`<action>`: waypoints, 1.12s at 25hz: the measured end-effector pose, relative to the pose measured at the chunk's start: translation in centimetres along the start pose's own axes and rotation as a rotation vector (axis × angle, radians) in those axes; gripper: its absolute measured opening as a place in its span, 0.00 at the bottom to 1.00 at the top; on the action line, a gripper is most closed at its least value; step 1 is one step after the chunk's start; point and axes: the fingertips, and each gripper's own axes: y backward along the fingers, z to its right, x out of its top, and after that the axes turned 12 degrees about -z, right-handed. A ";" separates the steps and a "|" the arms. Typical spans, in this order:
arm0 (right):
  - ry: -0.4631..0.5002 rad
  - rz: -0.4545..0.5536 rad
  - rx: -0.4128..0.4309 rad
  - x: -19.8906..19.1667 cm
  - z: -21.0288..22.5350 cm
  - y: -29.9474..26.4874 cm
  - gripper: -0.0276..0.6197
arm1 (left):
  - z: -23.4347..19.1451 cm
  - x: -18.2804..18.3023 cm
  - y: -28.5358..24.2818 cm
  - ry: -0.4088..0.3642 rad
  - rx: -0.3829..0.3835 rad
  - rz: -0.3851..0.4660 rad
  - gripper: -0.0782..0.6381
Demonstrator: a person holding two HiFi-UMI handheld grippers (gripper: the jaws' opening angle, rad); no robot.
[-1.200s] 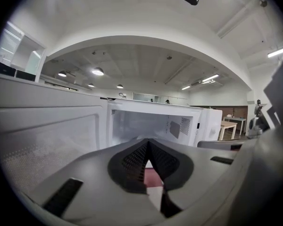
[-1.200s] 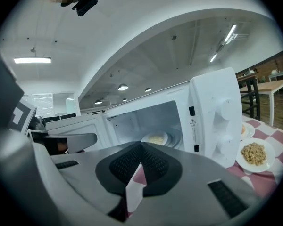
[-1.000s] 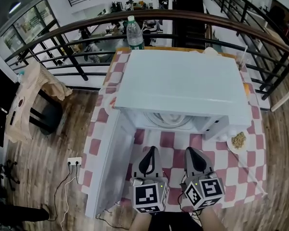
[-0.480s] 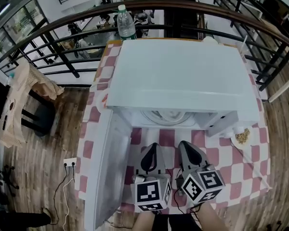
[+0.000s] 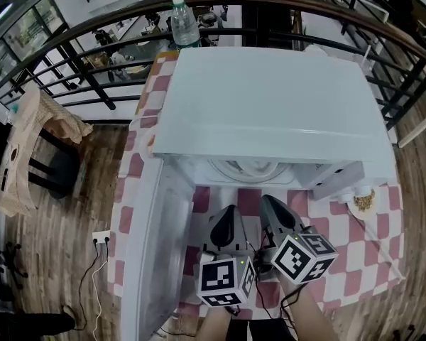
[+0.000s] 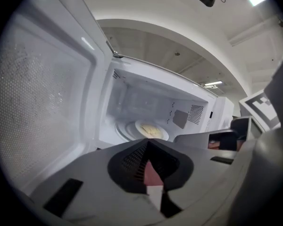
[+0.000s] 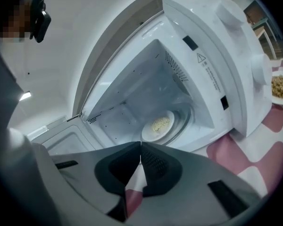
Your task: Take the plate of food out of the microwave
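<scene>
Hovering over a table draped in a red-and-white checked cloth (image 5: 344,258), in front of a large white box-shaped microwave oven (image 5: 270,105) with its white door (image 5: 153,254) hanging wide open to the left. Holding the grey two-jaw left gripper (image 5: 228,210) and the matching right gripper (image 5: 268,201) side by side just short of the opening, both pointing in at the cavity, both with jaws pressed together and gripping nothing. Aiming at the small round white plate of pale yellowish food (image 7: 159,124), lying flat on the glass turntable (image 7: 185,119) deep in the cavity, well apart from either set of jaws. Judging by this, working through the reach-in step, with the plate not yet touched. Needing next, most likely, to spread at least one set of jaws, slide in low under the top of the opening and close on the near rim of the plate, keeping it level while drawing it out. Leaving alone a second small white dish of grainy food (image 5: 362,200) sitting on the cloth just right of the microwave.
</scene>
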 end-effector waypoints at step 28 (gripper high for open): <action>-0.156 0.031 -0.056 1.7 3.2 -4.2 0.14 | -2.4 -1.2 -2.9 0.005 0.006 -0.052 0.12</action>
